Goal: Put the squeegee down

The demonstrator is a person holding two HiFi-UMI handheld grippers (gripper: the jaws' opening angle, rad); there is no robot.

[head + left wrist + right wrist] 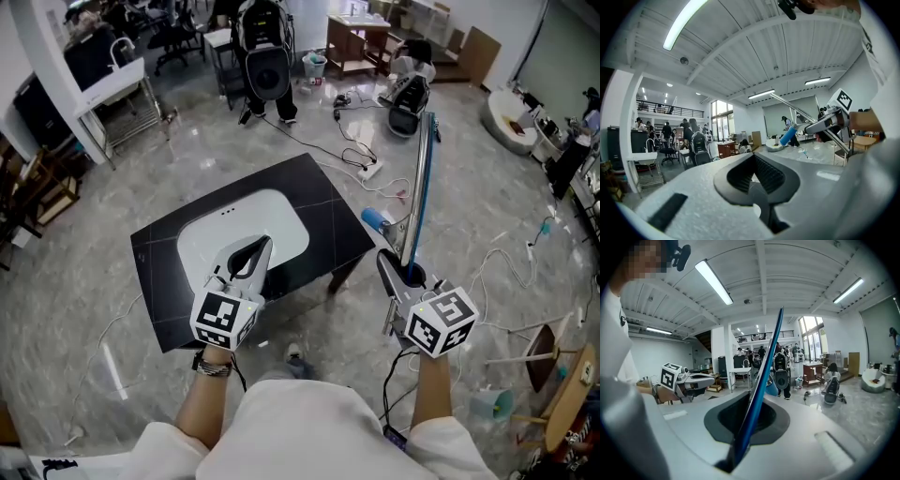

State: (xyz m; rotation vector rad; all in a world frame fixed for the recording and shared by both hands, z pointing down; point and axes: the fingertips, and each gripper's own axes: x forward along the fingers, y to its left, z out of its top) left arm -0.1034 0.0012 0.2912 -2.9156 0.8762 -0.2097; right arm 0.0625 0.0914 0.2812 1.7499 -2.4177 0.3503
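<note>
Right claw (387, 265) clamps the blue squeegee (420, 187).

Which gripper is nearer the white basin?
Left. The left gripper sits over the near edge of the basin; the right gripper is beyond the right side of the table, shut on the squeegee.

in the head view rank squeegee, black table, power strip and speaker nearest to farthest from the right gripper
1. squeegee, held in the right gripper
2. black table, just to its left
3. power strip, on the floor ahead
4. speaker, far back, left
</note>
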